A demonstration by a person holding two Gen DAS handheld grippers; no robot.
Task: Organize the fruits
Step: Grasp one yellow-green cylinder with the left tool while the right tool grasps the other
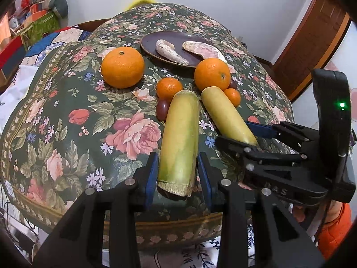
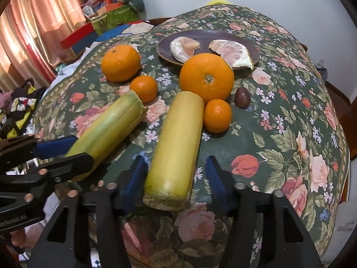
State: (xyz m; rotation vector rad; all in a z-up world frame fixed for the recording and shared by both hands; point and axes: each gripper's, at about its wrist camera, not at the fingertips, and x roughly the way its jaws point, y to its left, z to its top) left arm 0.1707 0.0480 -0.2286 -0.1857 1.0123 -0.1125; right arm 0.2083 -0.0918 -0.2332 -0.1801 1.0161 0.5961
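Two yellow-green cane pieces lie on the floral tablecloth. My left gripper [image 1: 177, 175] is open, its blue pads on either side of the left cane piece [image 1: 180, 143], with small gaps. My right gripper [image 2: 175, 178] is open around the right cane piece [image 2: 176, 147]; it also shows in the left wrist view [image 1: 227, 116]. Two large oranges [image 1: 122, 67] [image 2: 206, 77] and two small ones [image 1: 169, 88] [image 2: 217, 115] lie beyond the canes. A dark plate [image 2: 252, 44] holds two pomelo segments [image 2: 232, 52].
Dark grapes lie by the fruit [image 1: 162, 109] [image 2: 242, 97]. The table edge [image 1: 178, 223] runs just under the grippers. Clutter and boxes [image 2: 111, 15] stand at the back left, a curtain [image 2: 29, 33] at the left, a wooden door frame [image 1: 312, 40] at the right.
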